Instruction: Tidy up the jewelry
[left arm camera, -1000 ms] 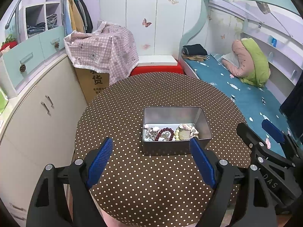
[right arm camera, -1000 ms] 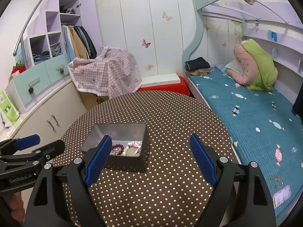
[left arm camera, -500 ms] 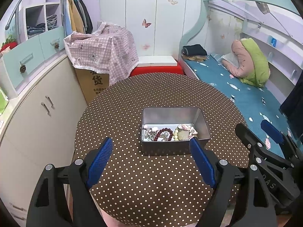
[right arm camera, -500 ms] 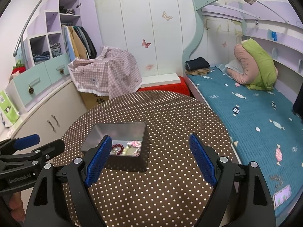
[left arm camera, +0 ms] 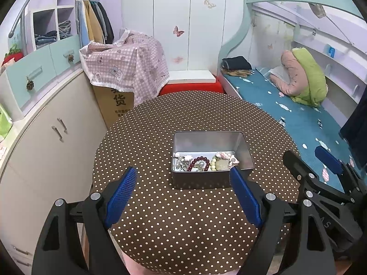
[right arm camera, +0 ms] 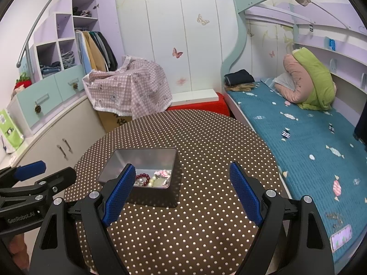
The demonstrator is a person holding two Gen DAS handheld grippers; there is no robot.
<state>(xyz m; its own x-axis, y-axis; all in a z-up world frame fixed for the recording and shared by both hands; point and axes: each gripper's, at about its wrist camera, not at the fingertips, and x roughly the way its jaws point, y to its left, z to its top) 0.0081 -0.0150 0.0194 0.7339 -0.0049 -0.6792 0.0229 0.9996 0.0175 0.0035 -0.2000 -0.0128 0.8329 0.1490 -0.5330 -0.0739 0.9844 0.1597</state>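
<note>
Setting: a child's bedroom, with a round worktop [left arm camera: 160, 137] under a brown cloth dotted in white.

Item one: an open rectangular metal tin [left arm camera: 212, 160], lidless, standing near the middle of the worktop, clear of every edge. In your right wrist view the same tin [right arm camera: 140, 171] sits toward the worktop's left side.

Contents: jewelry [left arm camera: 204, 163] gathered along the tin's near wall; the far half of the tin floor is bare. You can pick out a dark red bead bracelet [left arm camera: 199, 163], a string of pale beads [left arm camera: 214, 163] beside it, a pink and white piece [left arm camera: 223, 155] and some small silvery items [left arm camera: 181, 163] at the left end. Finer detail is too small to tell.

Your left gripper [left arm camera: 183, 200]: fingers [left arm camera: 120, 198] spread wide, holding nothing, raised over the near part of the worktop with the tin just ahead between them.

Your right gripper [right arm camera: 181, 197]: fingers [right arm camera: 246, 198] likewise spread wide and empty, over the near edge, the tin ahead of its left finger.

Surroundings: beyond the far edge, a cardboard box [left arm camera: 114, 105] draped in a pink checked cloth [left arm camera: 128, 66]; a red stool [left arm camera: 190, 88] with a white top; a bed [left arm camera: 298, 114] in a teal cover along the right; cream cabinets [left arm camera: 45, 142] and lilac shelving [left arm camera: 52, 18] along the left.
</note>
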